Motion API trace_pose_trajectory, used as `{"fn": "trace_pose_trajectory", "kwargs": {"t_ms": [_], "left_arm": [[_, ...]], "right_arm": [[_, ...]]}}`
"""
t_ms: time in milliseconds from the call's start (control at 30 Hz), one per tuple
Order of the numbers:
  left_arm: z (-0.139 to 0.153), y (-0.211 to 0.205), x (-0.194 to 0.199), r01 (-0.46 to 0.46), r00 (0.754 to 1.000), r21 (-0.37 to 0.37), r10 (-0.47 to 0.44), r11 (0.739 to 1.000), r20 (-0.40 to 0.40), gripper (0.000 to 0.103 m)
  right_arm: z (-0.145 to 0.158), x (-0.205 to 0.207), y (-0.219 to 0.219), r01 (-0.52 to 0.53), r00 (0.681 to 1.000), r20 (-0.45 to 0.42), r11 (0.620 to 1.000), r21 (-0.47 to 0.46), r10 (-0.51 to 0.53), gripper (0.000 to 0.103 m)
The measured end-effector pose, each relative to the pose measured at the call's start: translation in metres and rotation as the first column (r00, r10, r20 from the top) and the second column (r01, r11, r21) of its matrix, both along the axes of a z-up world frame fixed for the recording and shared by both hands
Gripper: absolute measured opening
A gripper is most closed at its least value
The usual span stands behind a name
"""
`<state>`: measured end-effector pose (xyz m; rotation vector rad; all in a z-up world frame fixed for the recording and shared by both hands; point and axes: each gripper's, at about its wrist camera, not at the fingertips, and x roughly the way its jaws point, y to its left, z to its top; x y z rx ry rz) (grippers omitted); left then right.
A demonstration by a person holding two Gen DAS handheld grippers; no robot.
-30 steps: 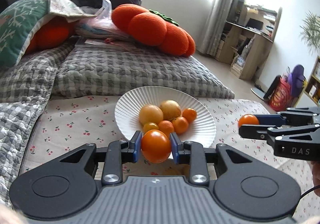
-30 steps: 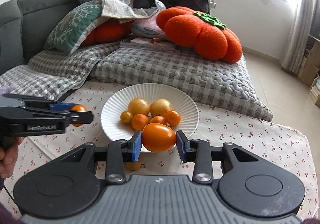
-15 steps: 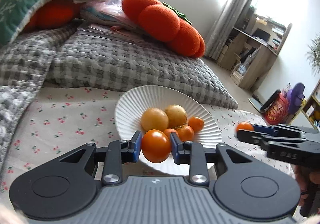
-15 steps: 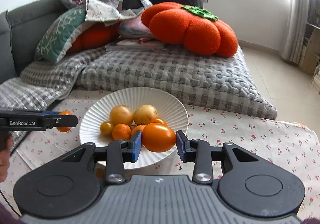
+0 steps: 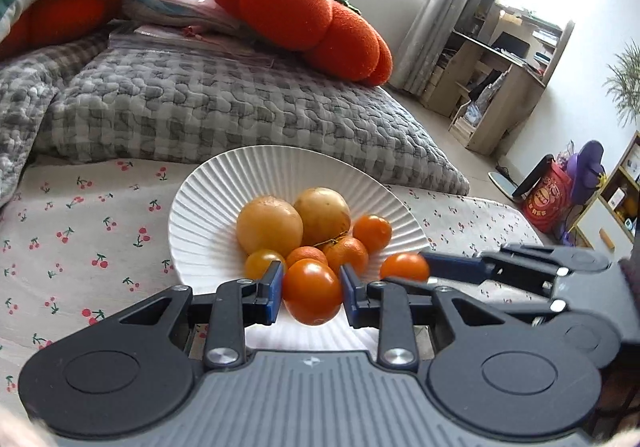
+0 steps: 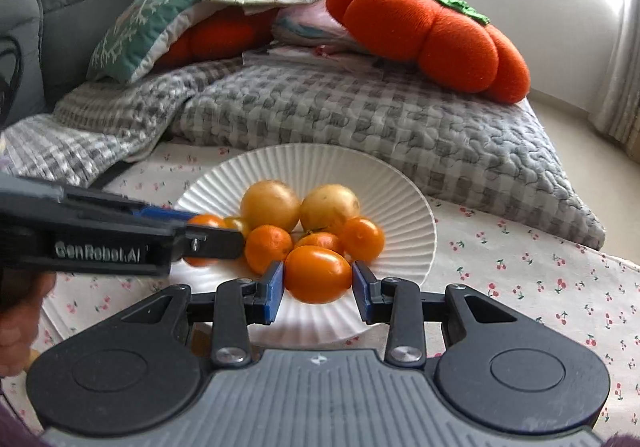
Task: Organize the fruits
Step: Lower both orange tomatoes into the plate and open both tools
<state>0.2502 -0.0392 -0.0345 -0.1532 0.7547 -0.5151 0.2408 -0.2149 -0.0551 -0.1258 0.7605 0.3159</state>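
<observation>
A white ribbed plate (image 5: 224, 203) (image 6: 404, 203) on the cherry-print cloth holds two pale yellow fruits (image 5: 270, 225) (image 6: 270, 205) and several small orange ones. My left gripper (image 5: 312, 293) is shut on a round orange tomato (image 5: 312, 295), held over the plate's near rim; it also shows in the right wrist view (image 6: 206, 235). My right gripper (image 6: 318, 281) is shut on an oval orange tomato (image 6: 318, 275), held over the plate's near side; it also shows in the left wrist view (image 5: 404, 267).
A grey quilted cushion (image 5: 224, 107) (image 6: 360, 115) lies right behind the plate, with orange pumpkin pillows (image 5: 296, 15) (image 6: 432, 31) on it. A wooden desk (image 5: 500, 71) and bags (image 5: 548, 195) stand on the floor at the right.
Both grippers have moved forward and inward over the plate's near edge, each still holding its tomato. The two grippers now sit close together.
</observation>
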Motion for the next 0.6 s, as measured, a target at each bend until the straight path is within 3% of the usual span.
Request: {"fn": "trace_pose_trajectory", "kwargs": {"t_ms": [433,600], "left_arm": [[-0.012,0.001,0.005,-0.009,1.000,-0.022,0.008,1.000,-0.020,0.025],[-0.010,0.005,0.005,-0.028,0.999,-0.027,0.028,0.999,-0.017,0.026]], "right_arm": [[-0.008,0.006,0.007,0.009,1.000,-0.030,0.998,0.055,-0.007,0.033],[-0.006,0.006,0.001,0.028,0.998,-0.055,0.991,0.130,-0.021,0.034]]}}
